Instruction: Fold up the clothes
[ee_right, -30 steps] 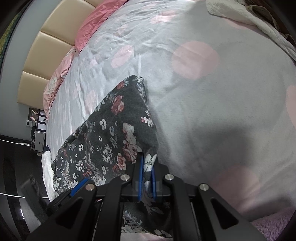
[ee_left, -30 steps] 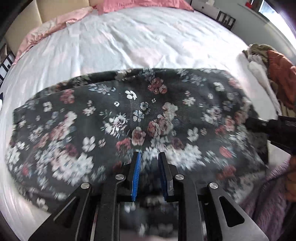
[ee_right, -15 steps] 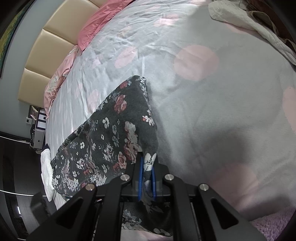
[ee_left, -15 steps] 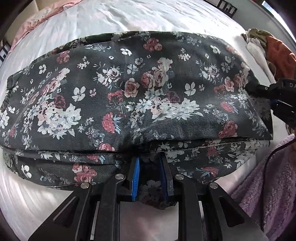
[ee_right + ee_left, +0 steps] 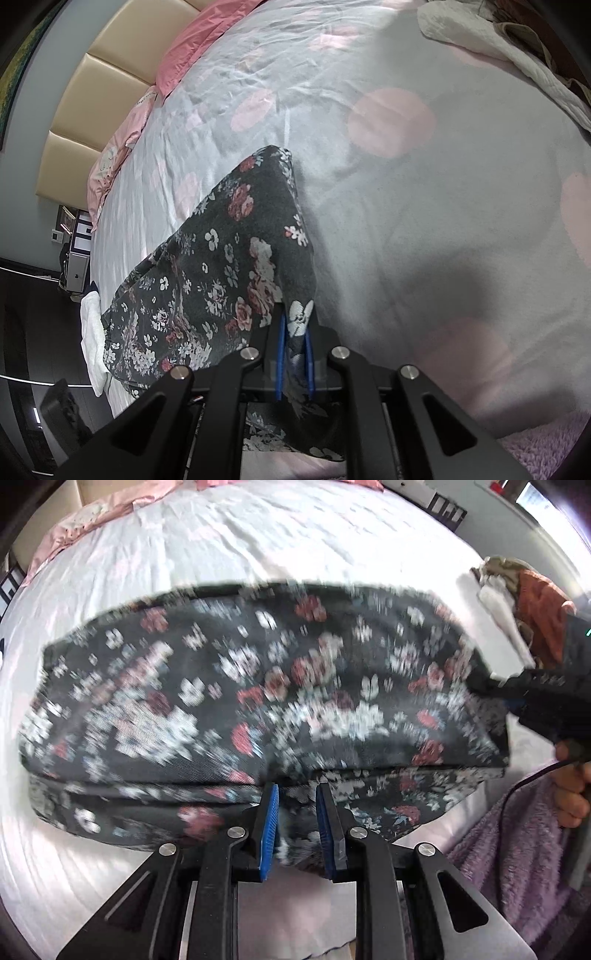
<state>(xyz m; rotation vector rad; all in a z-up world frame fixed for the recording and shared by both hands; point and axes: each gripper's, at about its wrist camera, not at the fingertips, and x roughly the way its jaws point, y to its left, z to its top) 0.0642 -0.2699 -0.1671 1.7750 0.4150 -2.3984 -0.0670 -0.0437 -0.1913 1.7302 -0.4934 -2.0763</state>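
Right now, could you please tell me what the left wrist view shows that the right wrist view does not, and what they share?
Only the left wrist view shows the left tongs closed on a bunched fold of the dark floral fabric garment, a rust-orange cloth pile and a person's hand holding the other tool.

Only the right wrist view shows the beige padded headboard and the right tongs clamping the garment's corner.

Both show the garment, the white pink-dotted bedsheet, the pink pillows and a fuzzy lilac blanket.
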